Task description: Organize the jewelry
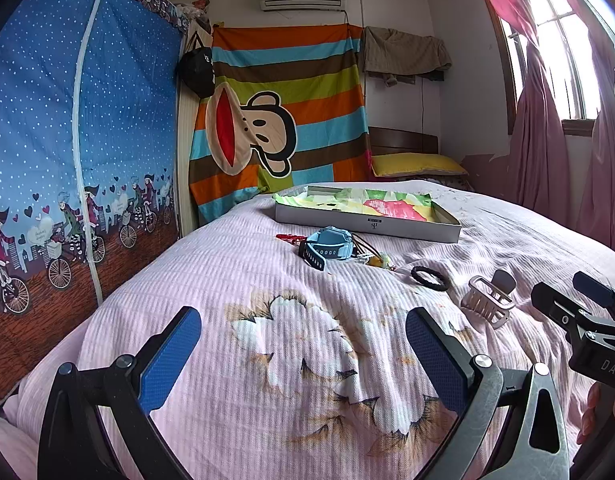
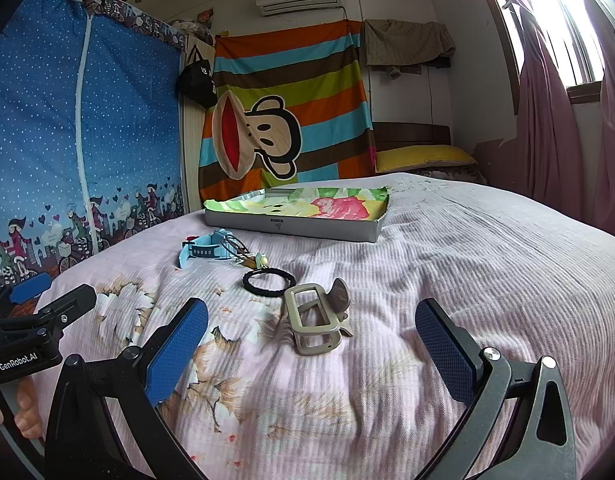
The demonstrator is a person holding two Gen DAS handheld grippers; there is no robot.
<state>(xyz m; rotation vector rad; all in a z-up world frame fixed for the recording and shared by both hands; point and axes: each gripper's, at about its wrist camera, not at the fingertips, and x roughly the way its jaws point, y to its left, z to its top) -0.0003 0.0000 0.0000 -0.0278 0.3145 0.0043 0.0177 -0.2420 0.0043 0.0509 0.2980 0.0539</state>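
Note:
A shallow grey box (image 1: 367, 224) lined with colourful paper lies on the pink bedspread; it also shows in the right wrist view (image 2: 291, 229). In front of it lie a blue watch (image 1: 329, 249) (image 2: 205, 251), red and brown cords (image 1: 291, 238), a small beaded piece (image 2: 256, 260), a black hair tie (image 1: 430, 278) (image 2: 269, 280) and a beige claw clip (image 1: 489, 300) (image 2: 315, 320). My left gripper (image 1: 303, 360) is open and empty above the floral print. My right gripper (image 2: 311, 360) is open and empty, just short of the clip.
A blue printed wardrobe cover (image 1: 79, 140) stands along the left. A striped monkey cloth (image 1: 279, 120) hangs at the back. A yellow pillow (image 1: 415, 164) lies by the headboard. Pink curtains (image 1: 547, 140) and a window are at the right.

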